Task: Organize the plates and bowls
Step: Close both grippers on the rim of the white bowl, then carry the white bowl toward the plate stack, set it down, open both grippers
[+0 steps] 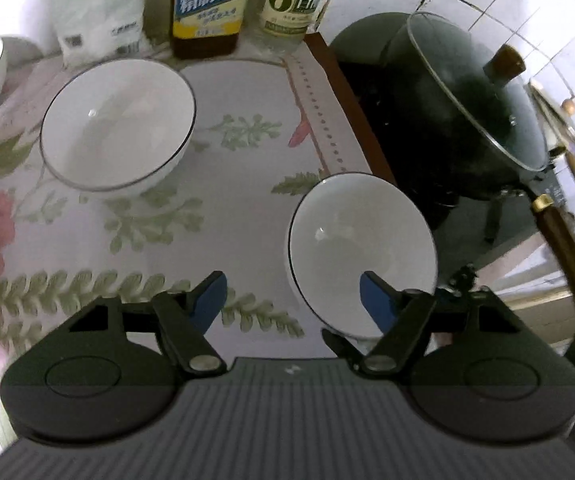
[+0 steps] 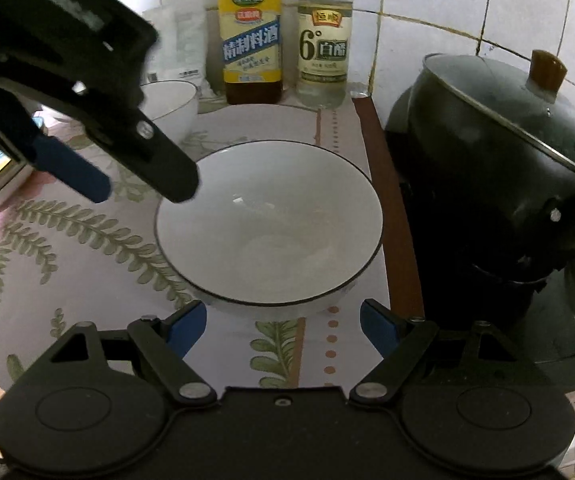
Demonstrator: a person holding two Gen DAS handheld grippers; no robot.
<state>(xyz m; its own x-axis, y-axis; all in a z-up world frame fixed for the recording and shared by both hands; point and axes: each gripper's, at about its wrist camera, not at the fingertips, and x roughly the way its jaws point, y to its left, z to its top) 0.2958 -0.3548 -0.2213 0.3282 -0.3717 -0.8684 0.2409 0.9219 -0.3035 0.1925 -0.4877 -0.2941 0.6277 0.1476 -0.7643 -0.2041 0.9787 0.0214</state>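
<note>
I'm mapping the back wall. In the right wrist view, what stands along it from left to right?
White packet → yellow-labelled bottle → clear vinegar bottle → lidded wok.

The amber-liquid bottle with a yellow and blue label point(image 2: 250, 40) reads "精制料酒" in white characters on its blue band. The clear glass bottle with a pale cream label point(image 2: 324, 44) reads a large "6°" beside "白醋", under a red-and-gold "恒顺" brand mark.

white tiled wall point(image 2: 427, 20) with dark grout behind a fern-print tablecloth point(image 1: 247, 200) on the table
</note>
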